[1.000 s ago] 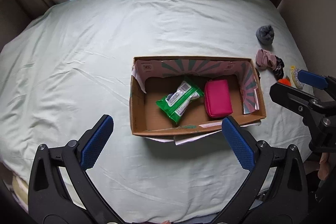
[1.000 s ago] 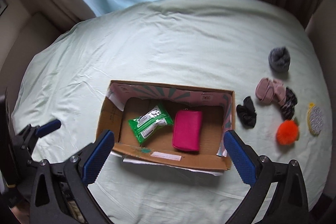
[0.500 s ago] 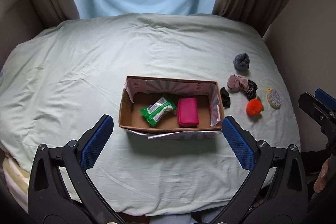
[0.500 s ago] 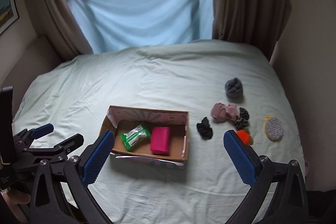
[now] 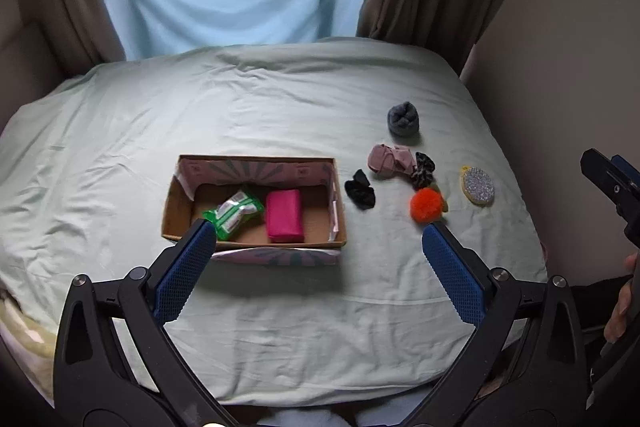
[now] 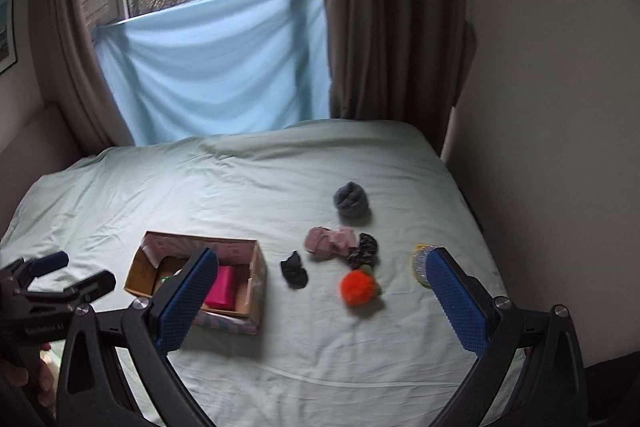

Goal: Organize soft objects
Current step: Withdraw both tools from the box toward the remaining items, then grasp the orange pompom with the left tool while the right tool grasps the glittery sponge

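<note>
Both the left gripper (image 5: 314, 263) and the right gripper (image 6: 320, 291) hang spread wide and empty above the near edge of the bed (image 5: 260, 115). The cardboard box (image 5: 256, 241) holds a green wipes pack (image 5: 234, 213) and a magenta pouch (image 5: 284, 215). To its right lie a black scrunchie (image 5: 360, 189), pink cloth (image 5: 390, 159), grey sock ball (image 5: 403, 119) and orange pom-pom (image 5: 426, 205). All look light and squashy; I would pinch each across its bulk, pressing slightly into the sheet.
</note>
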